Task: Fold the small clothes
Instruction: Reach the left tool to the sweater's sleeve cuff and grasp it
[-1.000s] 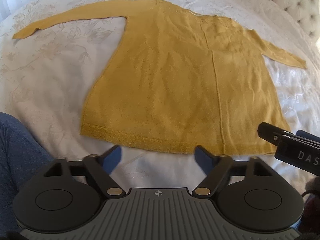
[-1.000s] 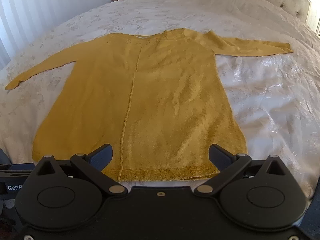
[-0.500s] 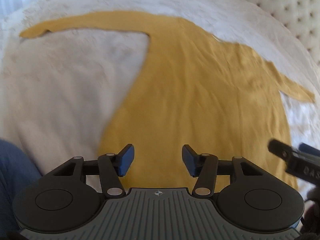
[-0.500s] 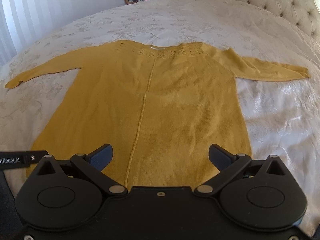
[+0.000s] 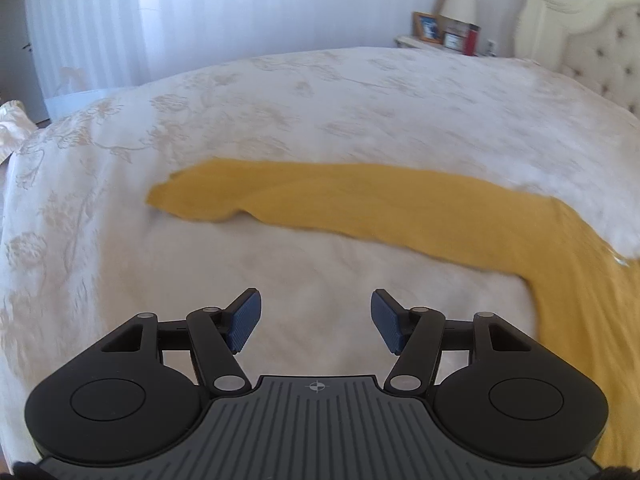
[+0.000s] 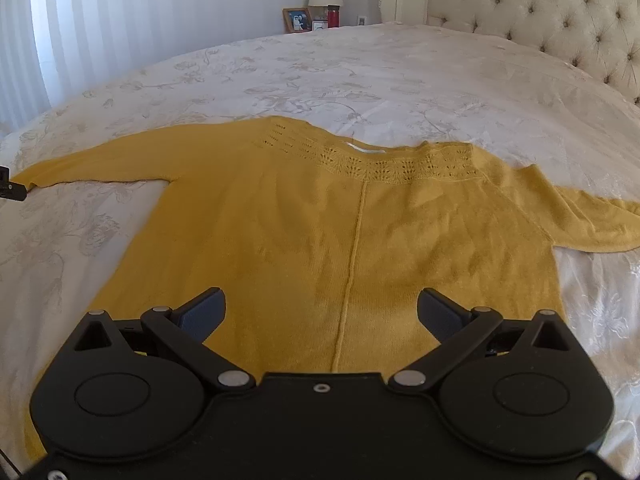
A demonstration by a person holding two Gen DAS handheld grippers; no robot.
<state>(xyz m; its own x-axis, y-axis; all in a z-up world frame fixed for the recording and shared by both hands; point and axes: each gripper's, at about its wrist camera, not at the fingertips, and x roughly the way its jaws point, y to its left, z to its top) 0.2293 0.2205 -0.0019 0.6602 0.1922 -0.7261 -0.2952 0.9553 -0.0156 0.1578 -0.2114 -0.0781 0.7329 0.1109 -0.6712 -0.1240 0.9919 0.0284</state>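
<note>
Swinging off hem toward sleeve (image 5: pixel 304 196) of yellow sweater (image 6: pixel 360 240): left tongs (image 5: pixel 316 320) empty, opening; right tongs (image 6: pixel 320 312) wide apart over body. Sleeve fold likely first.

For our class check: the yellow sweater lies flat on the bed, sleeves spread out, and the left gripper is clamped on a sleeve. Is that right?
Not quite. The left gripper holds nothing: the left wrist view shows its jaws opening over bare bedspread, short of the sleeve. The yellow sweater does lie flat, sleeves spread.
</note>
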